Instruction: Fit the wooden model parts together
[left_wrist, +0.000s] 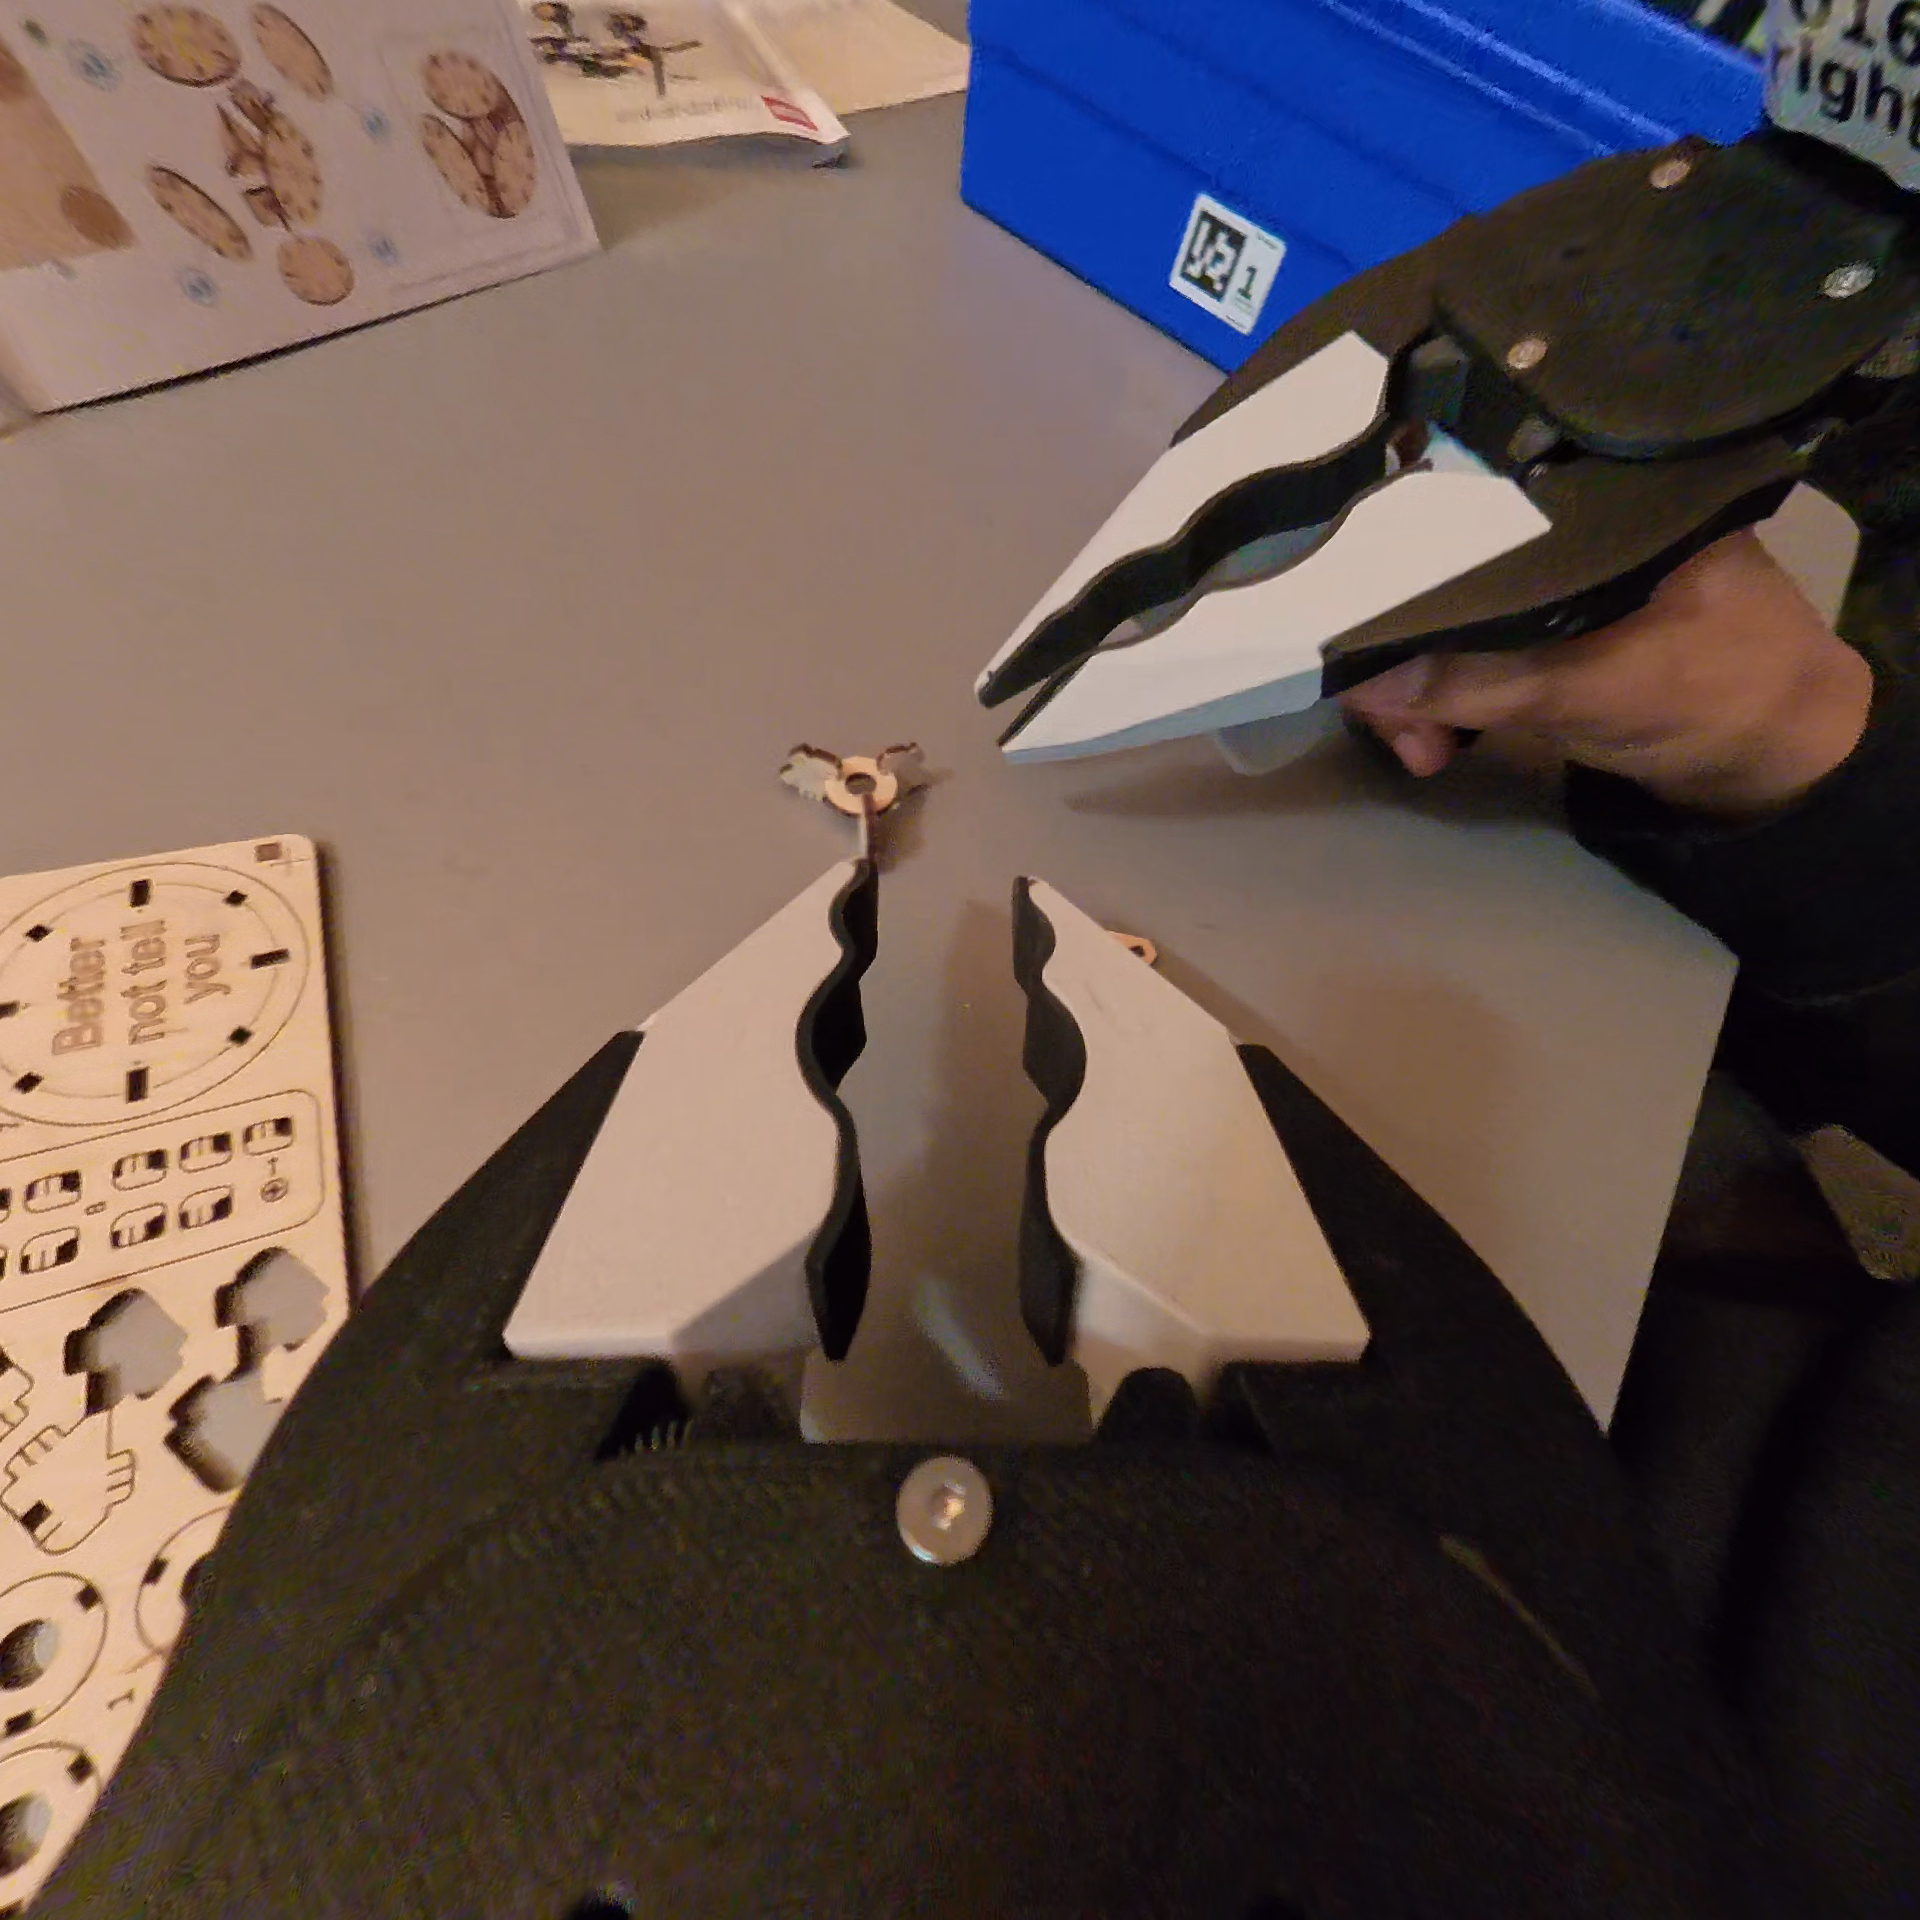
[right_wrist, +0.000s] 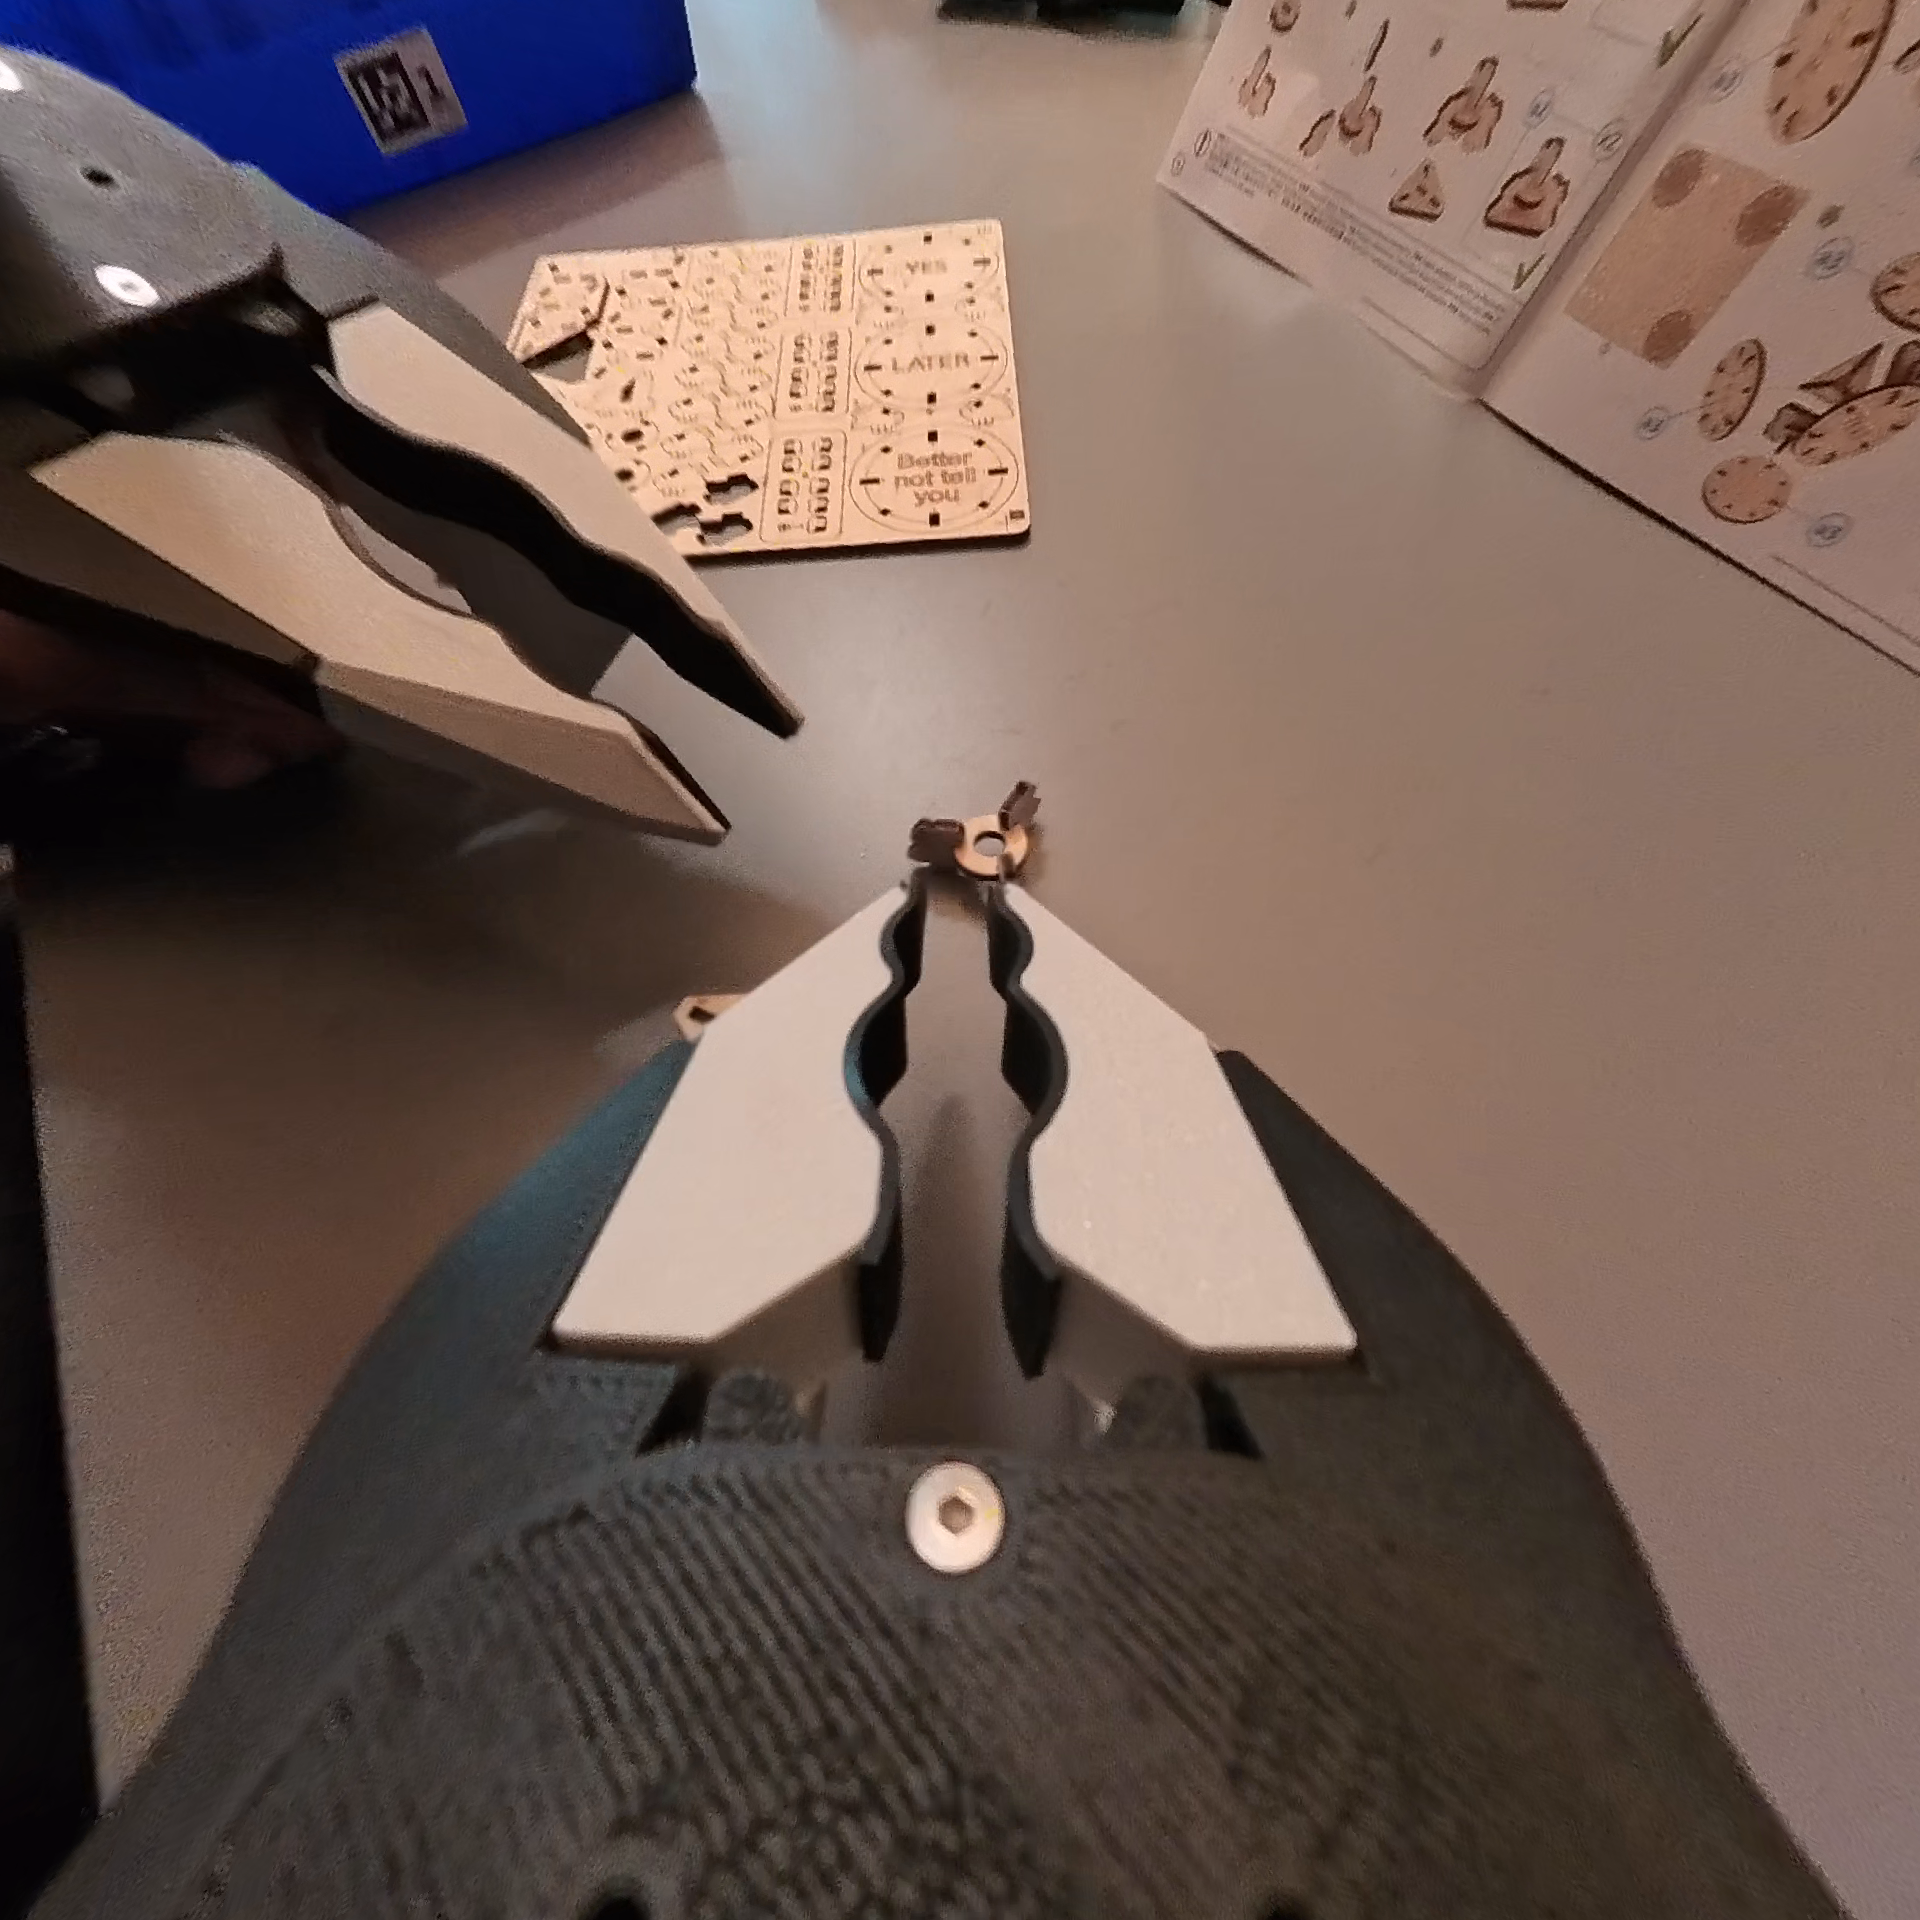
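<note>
A small wooden assembly (left_wrist: 854, 781), a ring with three hand-shaped pieces slotted into it, lies on the grey table (left_wrist: 623, 571). My left gripper (left_wrist: 945, 878) is open, with its tips just short of the assembly and nothing between them. My right gripper (right_wrist: 956, 888) is open only narrowly. Its tips stand just behind the same assembly (right_wrist: 982, 844) without touching it. The right gripper also shows in the left wrist view (left_wrist: 1003, 712), hovering right of the assembly. The left gripper shows in the right wrist view (right_wrist: 753, 774). A small loose wooden piece (left_wrist: 1138, 945) lies beside my left gripper's right finger.
A laser-cut wooden sheet (left_wrist: 156, 1143) with punched-out shapes lies at the left; it also shows in the right wrist view (right_wrist: 831, 395). An open instruction booklet (left_wrist: 260, 187) and a leaflet (left_wrist: 675, 73) lie at the back. A blue bin (left_wrist: 1299, 135) stands back right. A hand (left_wrist: 1558, 696) holds the right gripper. My right fingertips sit around 5 cm from my left ones.
</note>
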